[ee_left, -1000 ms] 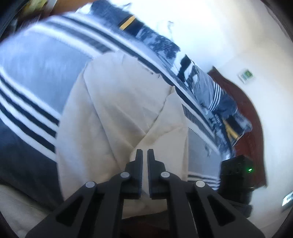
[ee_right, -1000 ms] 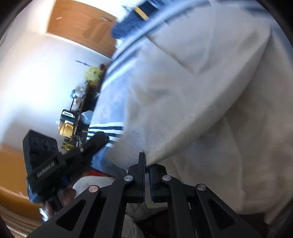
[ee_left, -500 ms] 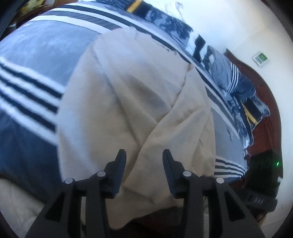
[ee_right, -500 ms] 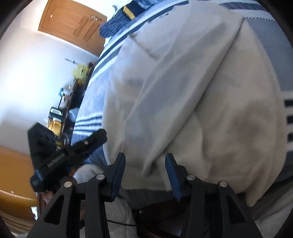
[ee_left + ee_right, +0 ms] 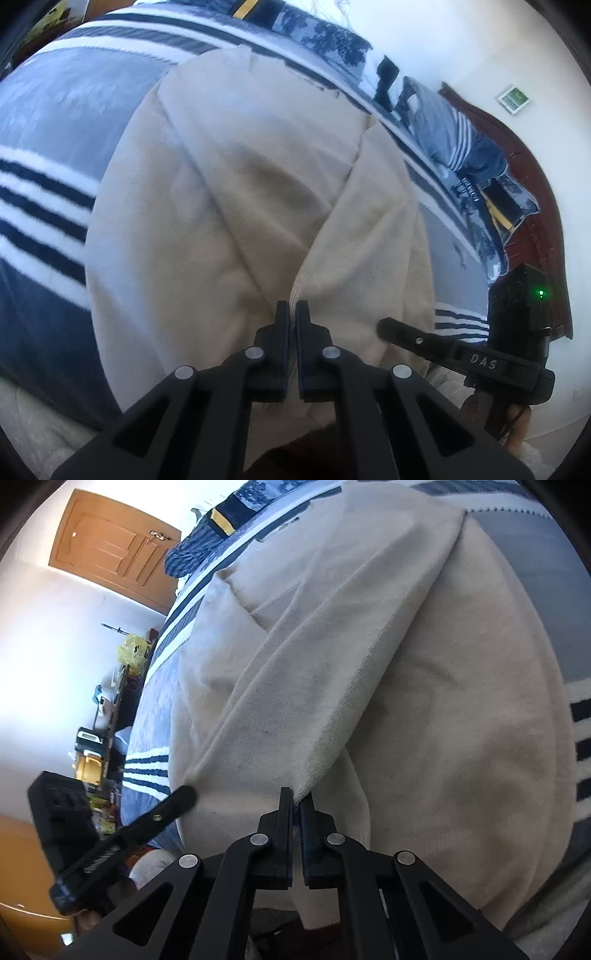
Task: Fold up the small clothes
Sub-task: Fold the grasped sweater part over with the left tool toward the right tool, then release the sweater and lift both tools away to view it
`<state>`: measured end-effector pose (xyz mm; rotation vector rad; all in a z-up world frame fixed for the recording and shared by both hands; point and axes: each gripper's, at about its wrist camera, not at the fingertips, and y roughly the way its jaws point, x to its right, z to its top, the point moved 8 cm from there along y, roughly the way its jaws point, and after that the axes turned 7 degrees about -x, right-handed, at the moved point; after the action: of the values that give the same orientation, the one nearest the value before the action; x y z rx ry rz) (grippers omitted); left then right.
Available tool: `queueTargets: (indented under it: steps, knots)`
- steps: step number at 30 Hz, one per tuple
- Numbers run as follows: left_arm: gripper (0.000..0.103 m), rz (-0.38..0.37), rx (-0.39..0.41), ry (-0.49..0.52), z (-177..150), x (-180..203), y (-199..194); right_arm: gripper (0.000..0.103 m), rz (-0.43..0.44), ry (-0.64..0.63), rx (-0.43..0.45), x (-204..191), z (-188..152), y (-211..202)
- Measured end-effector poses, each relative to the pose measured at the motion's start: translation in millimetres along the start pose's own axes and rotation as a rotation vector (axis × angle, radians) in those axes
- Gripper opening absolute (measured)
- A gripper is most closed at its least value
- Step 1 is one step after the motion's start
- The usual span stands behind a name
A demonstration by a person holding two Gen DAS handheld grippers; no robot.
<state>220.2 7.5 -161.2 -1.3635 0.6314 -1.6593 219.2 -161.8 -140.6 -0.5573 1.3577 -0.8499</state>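
A cream knitted garment point(image 5: 229, 206) lies spread on a blue striped bedspread point(image 5: 48, 122), with a sleeve folded across its body. My left gripper point(image 5: 292, 314) is shut on the garment's near hem by a fold edge. My right gripper point(image 5: 295, 799) is shut on the ribbed cuff of the folded sleeve point(image 5: 332, 686) at the garment's point(image 5: 461, 709) near edge. Each gripper shows in the other's view: the right one point(image 5: 384, 326) at lower right, the left one point(image 5: 186, 794) at lower left.
Striped pillows point(image 5: 458, 147) lie by a dark red headboard point(image 5: 532, 206). A wooden door point(image 5: 110, 550) and a cluttered shelf point(image 5: 110, 709) stand beyond the bed's left side. A white quilt edge point(image 5: 37, 417) hangs below the bedspread.
Both grippers were shut one second ago, opened half a second ago over the garment's near edge, and have now shut on it again.
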Motion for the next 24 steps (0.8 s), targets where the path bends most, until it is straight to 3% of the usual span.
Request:
queueTargets:
  steps: [3, 5, 6, 7, 8, 9, 11, 17, 21, 24]
  knots:
    - [0.007, 0.143, -0.072, 0.006, -7.1, -11.8, 23.1, 0.006, -0.066, -0.043, -0.089, 5.9, -5.4, 24.6]
    - [0.009, 0.178, -0.029, 0.058, -9.2, -3.5, 12.6, 0.007, -0.027, 0.016, -0.103, 8.2, -3.9, 25.3]
    - [0.013, 0.202, 0.007, 0.092, -9.6, 2.5, 3.2, 0.012, 0.007, 0.049, -0.094, 9.1, -3.3, 17.5]
    - [0.026, 0.22, 0.029, 0.116, -10.7, 6.6, -3.4, 0.017, 0.021, 0.061, -0.08, 9.3, -3.5, 9.4]
    - [0.039, 0.252, 0.067, 0.147, -13.9, 14.5, -15.1, 0.031, 0.024, 0.06, -0.055, 8.5, -1.8, -1.7]
    - [0.045, 0.269, 0.085, 0.154, -15.2, 18.8, -21.6, 0.046, 0.015, 0.041, -0.022, 5.5, -3.7, -18.6]
    - [0.056, 0.291, 0.12, 0.16, -24.3, 31.4, -40.0, 0.066, -0.012, 0.002, 0.034, 0.0, -10.4, -47.8]
    - [0.065, 0.364, 0.178, 0.146, -49.8, 63.4, -84.0, 0.074, -0.096, -0.116, 0.169, -17.7, -38.0, -125.1]
    - [0.066, 0.435, 0.25, 0.207, -53.9, 93.4, -124.8, 0.077, -0.201, -0.168, 0.281, -30.6, -44.9, -169.1]
    - [0.071, 0.471, 0.298, 0.236, -51.9, 116.0, -150.5, 0.085, -0.213, -0.189, 0.378, -37.4, -49.0, -206.0]
